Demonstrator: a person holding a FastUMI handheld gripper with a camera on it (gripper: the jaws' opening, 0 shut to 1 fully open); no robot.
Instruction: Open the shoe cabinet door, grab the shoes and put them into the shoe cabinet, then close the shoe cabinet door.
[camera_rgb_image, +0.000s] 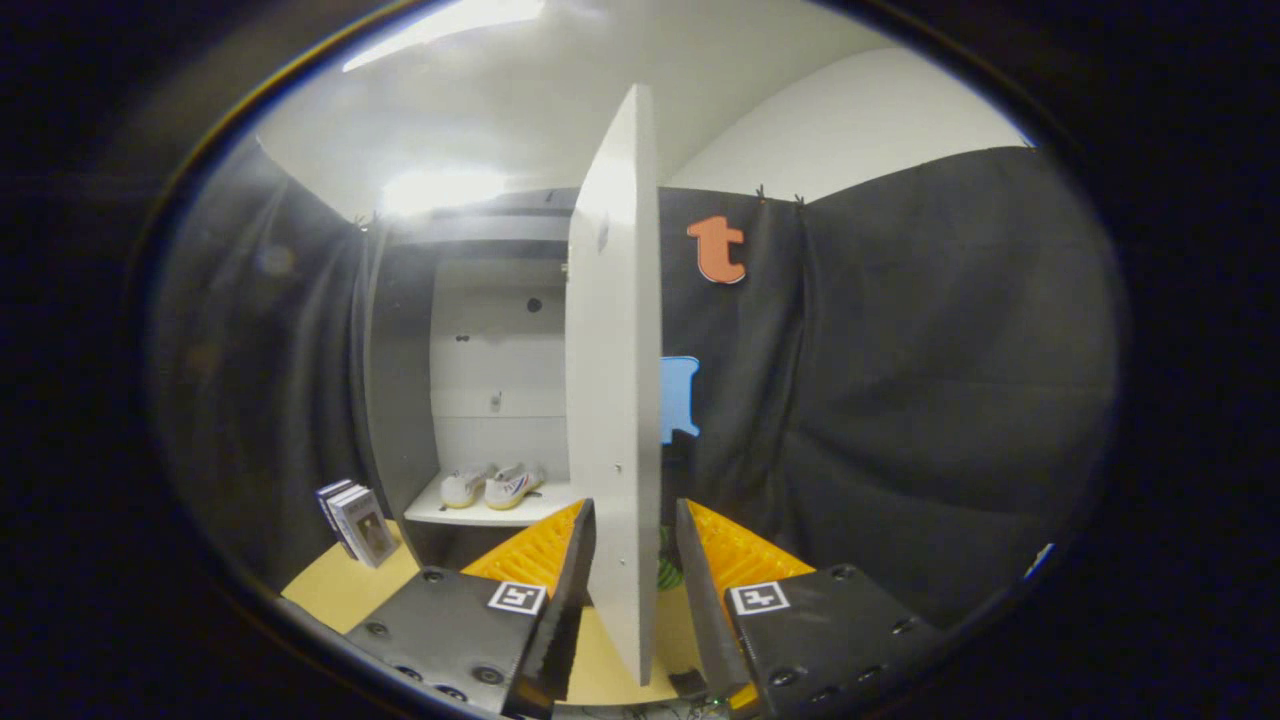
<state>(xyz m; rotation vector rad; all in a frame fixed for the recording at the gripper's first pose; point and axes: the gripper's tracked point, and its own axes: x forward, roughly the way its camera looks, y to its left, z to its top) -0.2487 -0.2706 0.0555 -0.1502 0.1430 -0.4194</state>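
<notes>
Gripper view: the cabinet door stands open, seen nearly edge-on, and its free edge runs down between the two fingers of the gripper. The fingers straddle that edge; whether both actually press on the panel cannot be told. The shoes, a pale pair, already sit side by side on the lower shelf inside the shoe cabinet, beyond the left finger. A stack of books leans just outside the cabinet on the tan floor. The door looks like a stiff, flat, smooth board: light to swing on its hinges but slippery on its faces, so pinching the free edge low down should give the best leverage for closing.
</notes>
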